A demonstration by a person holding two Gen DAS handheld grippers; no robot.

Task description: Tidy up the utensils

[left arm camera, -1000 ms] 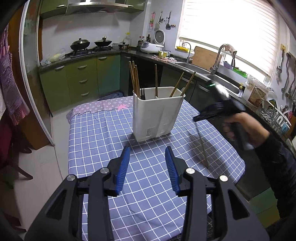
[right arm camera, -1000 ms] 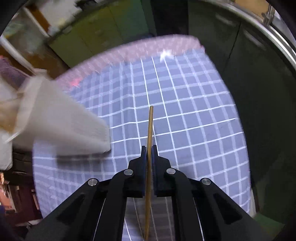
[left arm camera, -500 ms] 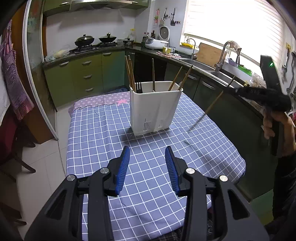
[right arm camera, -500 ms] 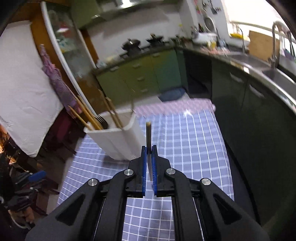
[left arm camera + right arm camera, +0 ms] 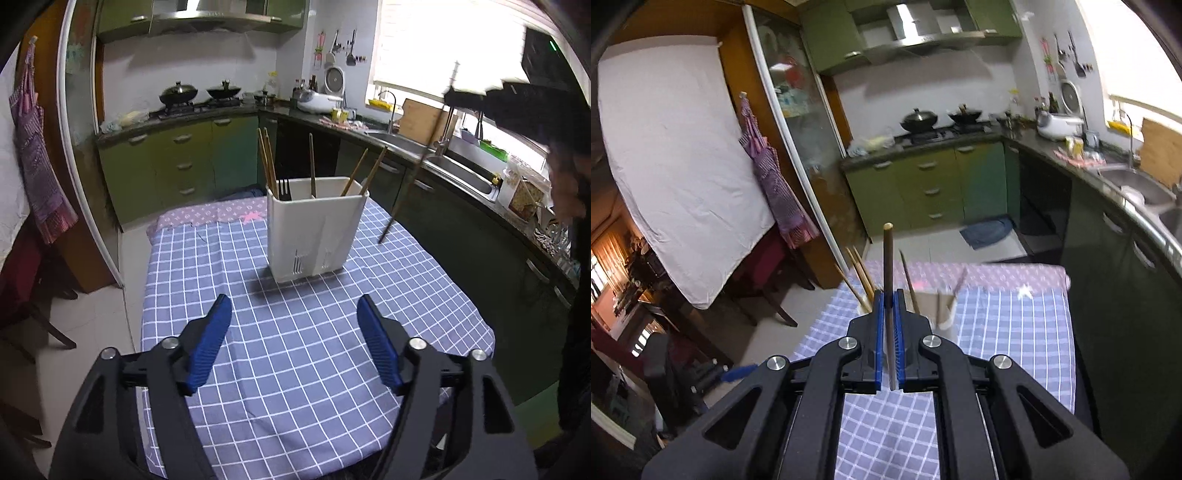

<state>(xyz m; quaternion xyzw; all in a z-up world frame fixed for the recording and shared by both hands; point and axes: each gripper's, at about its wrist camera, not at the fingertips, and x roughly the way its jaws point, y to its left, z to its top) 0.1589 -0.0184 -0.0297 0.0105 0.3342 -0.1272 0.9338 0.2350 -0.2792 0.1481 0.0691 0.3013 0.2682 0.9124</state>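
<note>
Right gripper (image 5: 890, 306) clamps chopstick (image 5: 887, 266) (upright); left gripper (image 5: 294, 314) spread wide, holding nothing, facing holder (image 5: 314, 229).

Holder (image 5: 945, 310) half hidden behind claw (image 5: 890, 295)

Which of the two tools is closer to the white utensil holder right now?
Right. The right tool hovers just above the holder, gripping a chopstick; the left tool hangs back, open.

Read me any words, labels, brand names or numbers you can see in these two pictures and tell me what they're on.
No text can be read in either view.
White utensil holder: only vent slots, no label.
Checked tablecloth: pattern only, no writing.
Bottles on the counter: labels too small and blurred.
Boxes by the sink: print too blurred.
Both hand-held grippers, left and right: no markings visible.
</note>
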